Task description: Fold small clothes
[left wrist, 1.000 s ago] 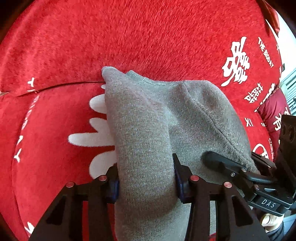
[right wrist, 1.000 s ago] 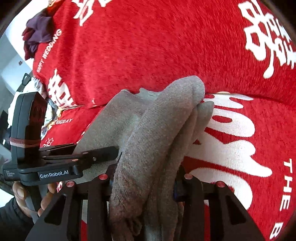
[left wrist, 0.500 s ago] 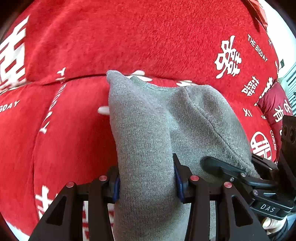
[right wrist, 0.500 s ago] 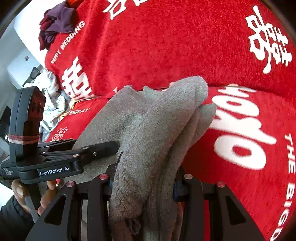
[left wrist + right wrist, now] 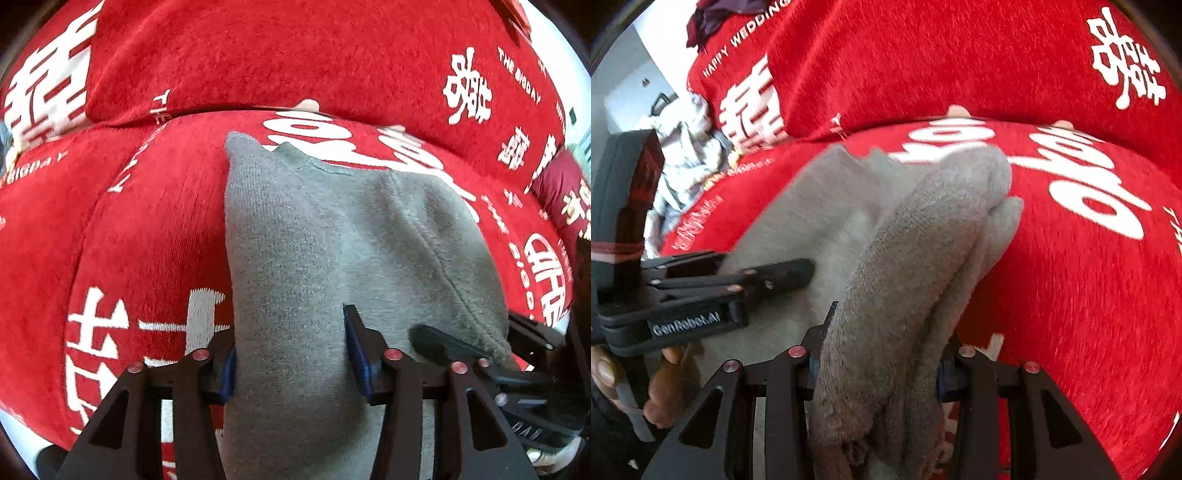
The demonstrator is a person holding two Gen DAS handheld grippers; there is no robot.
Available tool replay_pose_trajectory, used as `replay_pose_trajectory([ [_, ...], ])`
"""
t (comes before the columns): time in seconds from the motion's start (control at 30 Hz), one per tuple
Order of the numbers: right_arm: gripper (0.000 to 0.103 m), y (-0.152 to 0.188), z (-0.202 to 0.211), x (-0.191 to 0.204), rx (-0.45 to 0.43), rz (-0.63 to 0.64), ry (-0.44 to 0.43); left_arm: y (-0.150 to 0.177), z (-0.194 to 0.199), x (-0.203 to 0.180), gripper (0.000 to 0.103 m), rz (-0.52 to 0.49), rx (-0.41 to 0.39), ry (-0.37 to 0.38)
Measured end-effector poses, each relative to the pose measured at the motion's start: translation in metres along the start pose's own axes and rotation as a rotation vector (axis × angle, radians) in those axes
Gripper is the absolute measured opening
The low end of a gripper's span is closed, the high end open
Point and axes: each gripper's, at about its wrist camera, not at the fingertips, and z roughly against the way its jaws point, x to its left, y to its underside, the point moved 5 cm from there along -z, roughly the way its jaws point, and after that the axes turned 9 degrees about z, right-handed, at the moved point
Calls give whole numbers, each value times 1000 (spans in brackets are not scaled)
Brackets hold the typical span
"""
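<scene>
Both grippers have carried the grey knit garment (image 5: 314,258) sideways over the red sofa cover (image 5: 147,240), the left gripper (image 5: 290,354) and right gripper (image 5: 877,354) each clamped on bunched edges at frame centre, soft, light, floppy, best pinched at its corners.

Blk fingers (image 5: 354,347) w/ blue pads, red screws

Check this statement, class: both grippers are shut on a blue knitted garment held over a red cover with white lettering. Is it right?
One detail is wrong: the knitted garment is grey, not blue, as the left wrist view shows. The rest stands: the left gripper and the right gripper are both shut on it, over the red cover with white lettering.
</scene>
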Motion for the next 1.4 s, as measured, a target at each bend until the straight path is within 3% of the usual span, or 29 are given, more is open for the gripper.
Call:
replay_pose_trajectory([
  [0.1,51,4,0,-10,-7,-63,-40,1,-1,7,63,32,6,13],
  [0.23,75,6,0,-14,15,-87,-19,2,0,15,79,67,20,-3],
  [0.3,83,8,3,-18,29,-98,16,4,6,22,79,102,43,8],
  [0.4,83,7,19,-24,34,-106,77,7,22,28,79,120,39,-9],
  [0.53,83,-3,49,0,1,76,177,11,43,30,79,64,-21,-85],
  [0.63,84,-11,63,36,-22,264,136,10,57,35,79,53,-72,-118],
  [0.73,85,-10,55,61,6,378,44,9,50,45,79,75,-52,-140],
  [0.83,85,-5,31,63,81,380,-25,11,39,52,80,80,-24,-149],
  [0.9,85,6,13,50,131,362,-3,11,36,53,88,82,-21,-137],
  [0.93,85,8,11,45,116,353,-6,10,33,56,95,87,-25,-153],
  [1.0,85,9,13,41,86,324,-38,11,26,61,99,97,-22,-149],
  [1.1,85,8,13,39,92,312,-48,11,21,67,99,136,-1,-104],
  [1.23,85,8,12,43,124,375,-18,7,28,61,99,109,3,-132],
  [1.4,87,-15,25,42,123,393,-22,-10,44,41,99,94,-38,-98],
])
